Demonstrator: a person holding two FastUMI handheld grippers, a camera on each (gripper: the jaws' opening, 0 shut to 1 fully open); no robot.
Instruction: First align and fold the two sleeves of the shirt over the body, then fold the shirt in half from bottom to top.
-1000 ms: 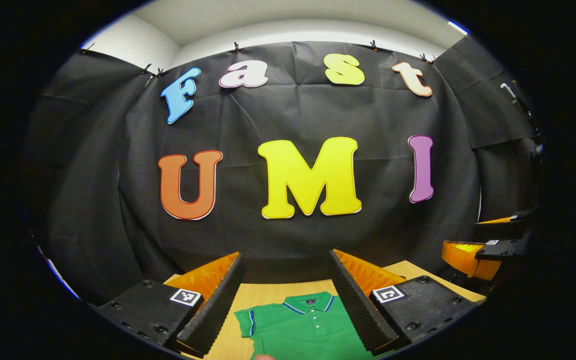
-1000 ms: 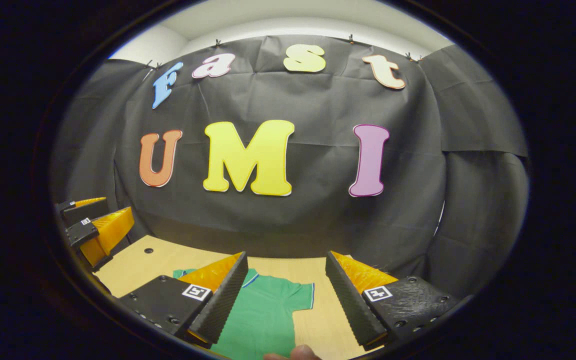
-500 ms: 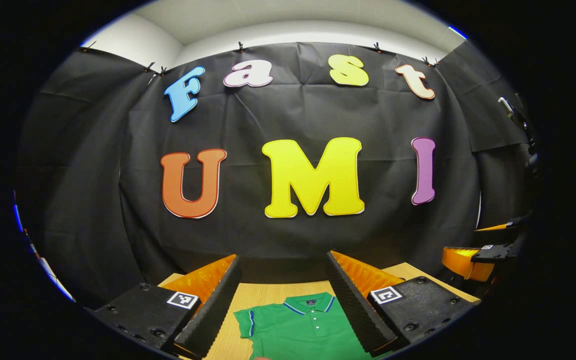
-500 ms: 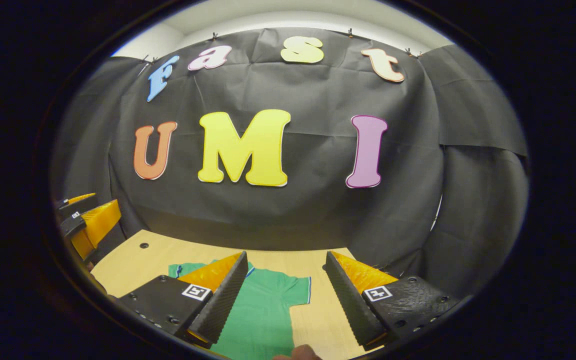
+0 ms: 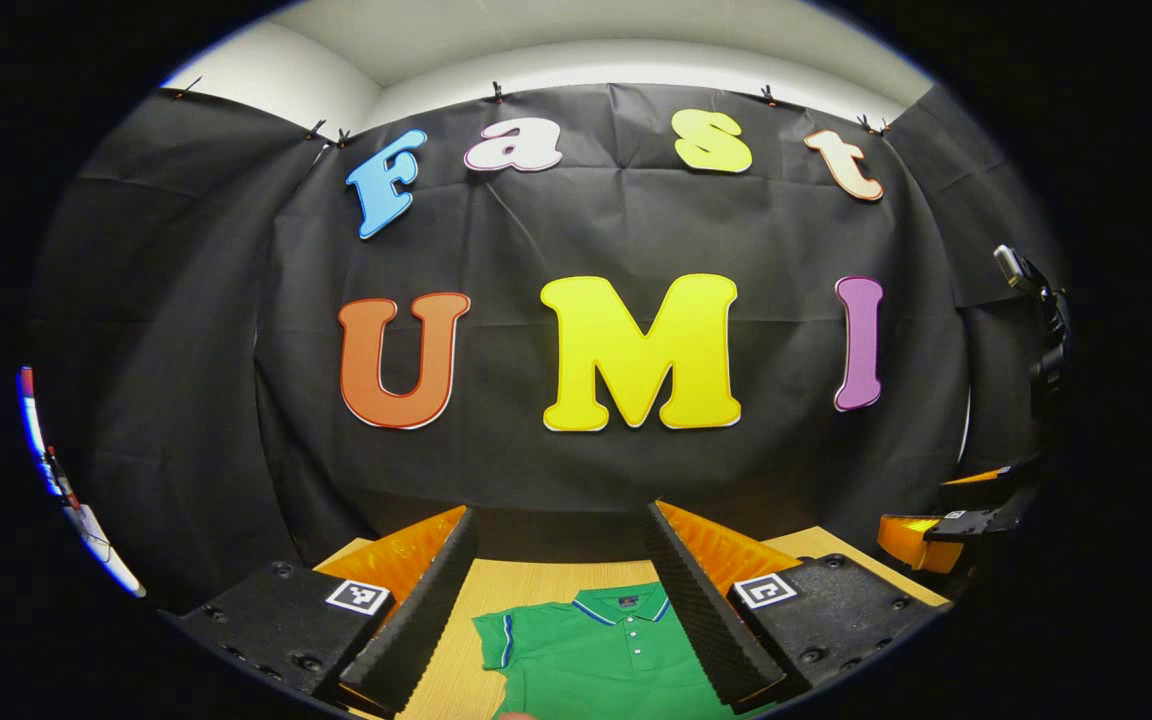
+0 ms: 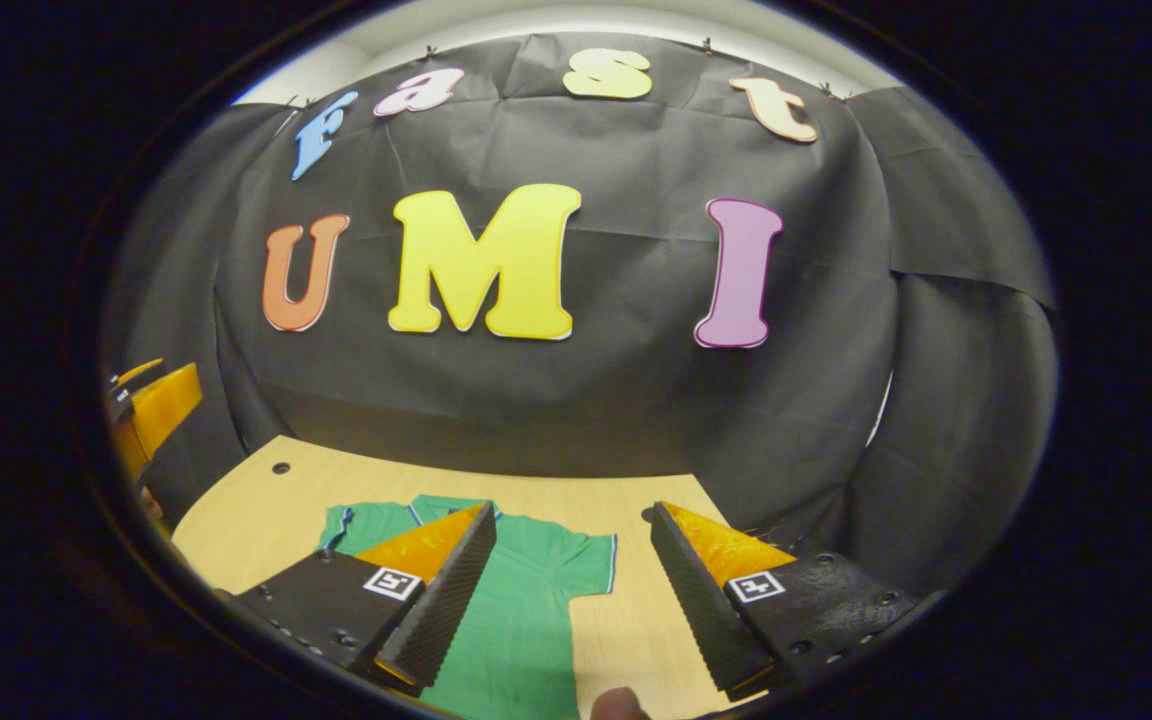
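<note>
Since the earlier pictures the right gripper (image 6: 568, 590) has tipped downward, so more of the desk (image 6: 266, 500) and of the green shirt (image 6: 526, 600) comes into the right gripper view; the left gripper (image 5: 561, 600) has shifted only slightly, and the shirt (image 5: 596, 650) sits a little lower in its view.

Both grippers hang above the desk with their jaws spread wide and nothing between them. Neither touches the shirt.

The shirt lies flat and unfolded on the pale wooden desk (image 5: 536, 580), collar toward the booth's black back wall. In the left gripper view its collar with blue trim, the button placket and one short sleeve show between the fingers, the sleeve spread out to the side. In the right gripper view the other short sleeve lies spread toward the right, with bare desk beyond it, and the left finger of this gripper covers part of the chest. The far sleeve and the collar peek out above that finger.

A small round hole (image 6: 281, 467) sits in the desk near its far left corner in the right gripper view. At the left edge of that view the left gripper (image 6: 151, 405) shows, well apart from the shirt; at the right edge of the left gripper view the right gripper (image 5: 946, 520) shows likewise. A fingertip (image 6: 619, 703) of the person shows at the bottom of the right gripper view.
</note>
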